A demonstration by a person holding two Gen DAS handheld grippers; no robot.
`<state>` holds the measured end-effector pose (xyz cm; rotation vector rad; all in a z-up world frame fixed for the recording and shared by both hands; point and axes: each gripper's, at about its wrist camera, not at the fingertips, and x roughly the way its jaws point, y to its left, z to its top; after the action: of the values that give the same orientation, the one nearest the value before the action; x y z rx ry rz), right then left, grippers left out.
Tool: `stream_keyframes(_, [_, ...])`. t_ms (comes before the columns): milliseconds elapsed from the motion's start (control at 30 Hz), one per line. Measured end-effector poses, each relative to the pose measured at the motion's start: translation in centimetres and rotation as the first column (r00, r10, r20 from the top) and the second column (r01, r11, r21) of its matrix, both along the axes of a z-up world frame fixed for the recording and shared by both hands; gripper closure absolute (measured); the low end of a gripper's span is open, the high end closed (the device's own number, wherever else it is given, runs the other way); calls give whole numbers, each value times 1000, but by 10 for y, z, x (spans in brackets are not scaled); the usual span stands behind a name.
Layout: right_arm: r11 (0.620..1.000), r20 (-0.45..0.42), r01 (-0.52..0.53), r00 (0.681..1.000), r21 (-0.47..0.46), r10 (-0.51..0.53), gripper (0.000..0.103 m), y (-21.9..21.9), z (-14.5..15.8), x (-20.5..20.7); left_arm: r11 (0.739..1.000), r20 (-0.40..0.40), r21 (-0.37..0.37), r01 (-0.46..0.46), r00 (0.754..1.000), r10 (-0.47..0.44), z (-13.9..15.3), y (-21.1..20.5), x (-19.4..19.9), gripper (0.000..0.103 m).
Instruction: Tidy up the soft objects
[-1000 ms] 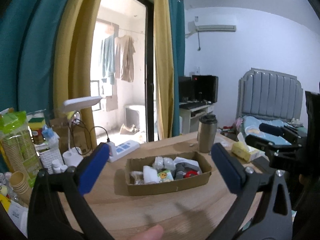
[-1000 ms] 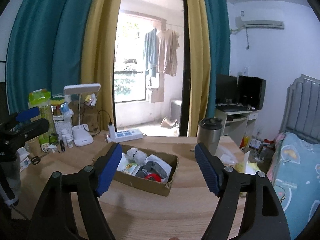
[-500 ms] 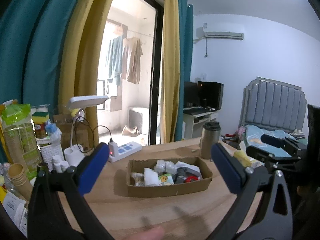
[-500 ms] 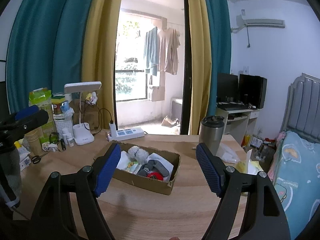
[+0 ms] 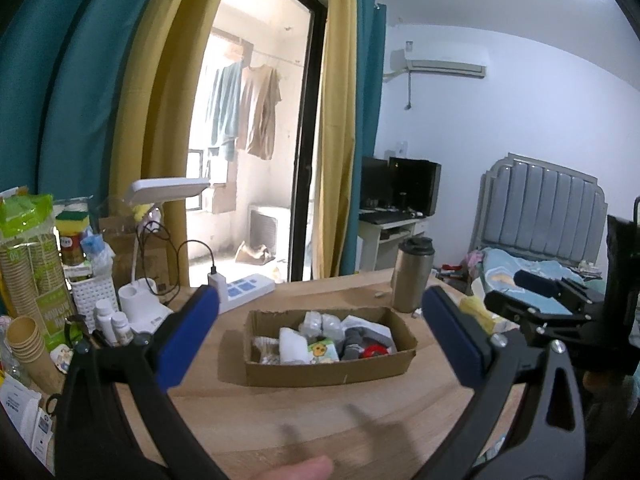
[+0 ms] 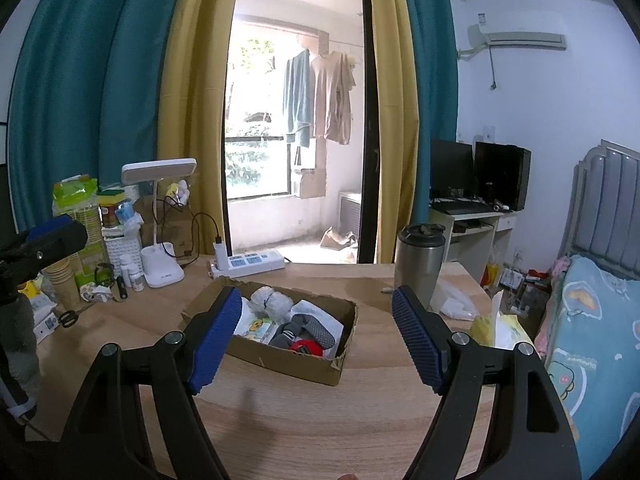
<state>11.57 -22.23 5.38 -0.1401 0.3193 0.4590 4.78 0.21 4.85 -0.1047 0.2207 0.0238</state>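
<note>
A shallow cardboard box (image 5: 326, 370) sits on the wooden table (image 5: 304, 420); it also shows in the right wrist view (image 6: 296, 364). It holds soft items: white rolled cloth (image 5: 291, 344), a grey sock (image 6: 304, 326), a red piece (image 6: 303, 346), a wrapped white bundle (image 6: 272, 299). My left gripper (image 5: 320, 322) is open and empty, raised in front of the box. My right gripper (image 6: 316, 332) is open and empty, also raised in front of the box. The right gripper shows in the left wrist view (image 5: 536, 292).
A steel tumbler (image 6: 418, 264) stands right of the box. A power strip (image 6: 250, 262), desk lamp (image 6: 160, 216) and clutter of cups and bottles (image 5: 36, 280) fill the left. A yellow tissue pack (image 6: 500, 328) lies at the right edge; a bed (image 6: 592, 320) beyond.
Both grippers have pulled back and tilted up slightly, so the box sits a little lower in both views. Both stay open and empty.
</note>
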Motion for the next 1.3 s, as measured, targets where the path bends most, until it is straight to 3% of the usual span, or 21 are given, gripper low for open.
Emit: stream_keyframes(1300, [1000, -8, 0, 1000, -4, 0, 23, 0, -5, -1, 1000, -7, -2, 10, 1000, -10, 4, -2, -1, 1])
